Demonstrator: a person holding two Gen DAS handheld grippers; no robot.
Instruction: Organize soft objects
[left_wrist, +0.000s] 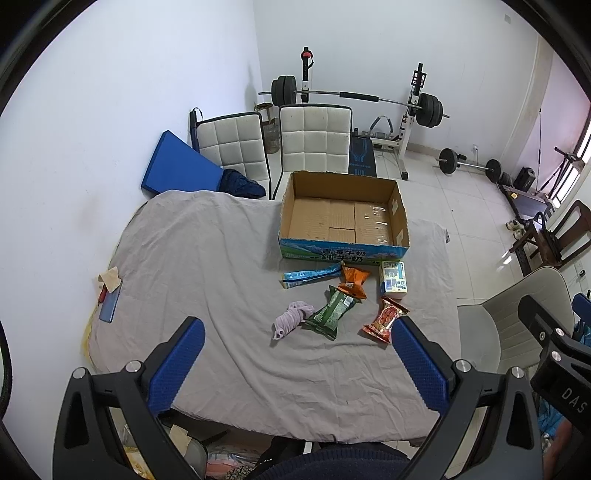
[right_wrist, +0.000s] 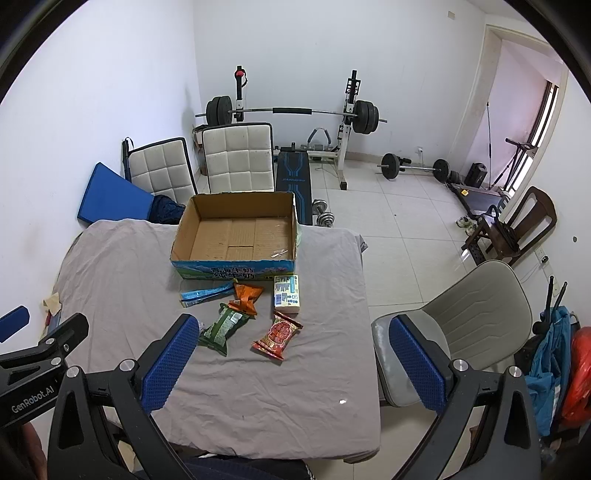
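On the table (left_wrist: 207, 258), which is wearing a loose, wrinkled grey cloth, an open cardboard box (left_wrist: 345, 218) is standing at about 12 o'clock from the two claws, and nothing is lying inside it. The soft things are waiting in a group just in front of the box, toward 6 o'clock. The white tissue pack (left_wrist: 393, 282) is sitting at 1 o'clock of the group, just beside the box wall. The long blue packet (left_wrist: 312, 277) is lying at 11 o'clock, its end touching the orange packet (left_wrist: 354, 280). The green packet (left_wrist: 328, 312) is resting in the middle with the orange one overlapping its top edge. The red packet (left_wrist: 384, 319) is lying at 4 o'clock, and the small lilac cloth (left_wrist: 291, 317) at 8 o'clock, touching the green packet.

The left claw (left_wrist: 297, 365) and the right claw (right_wrist: 295, 363) are both hovering above the near table edge, jaws standing wide apart and holding nothing.

In my judgement nothing is packed yet, and several risks are waiting. The wrinkled cloth may be getting pinched together with a thin packet and pulling the others. The overlapping orange and green packets may be coming up together, one then slipping out. Air-filled bags may be bursting or sliding if squeezed hard. The lilac cloth may be unrolling when lifted by one corner. The light box may be sliding away if a claw is bumping its wall.
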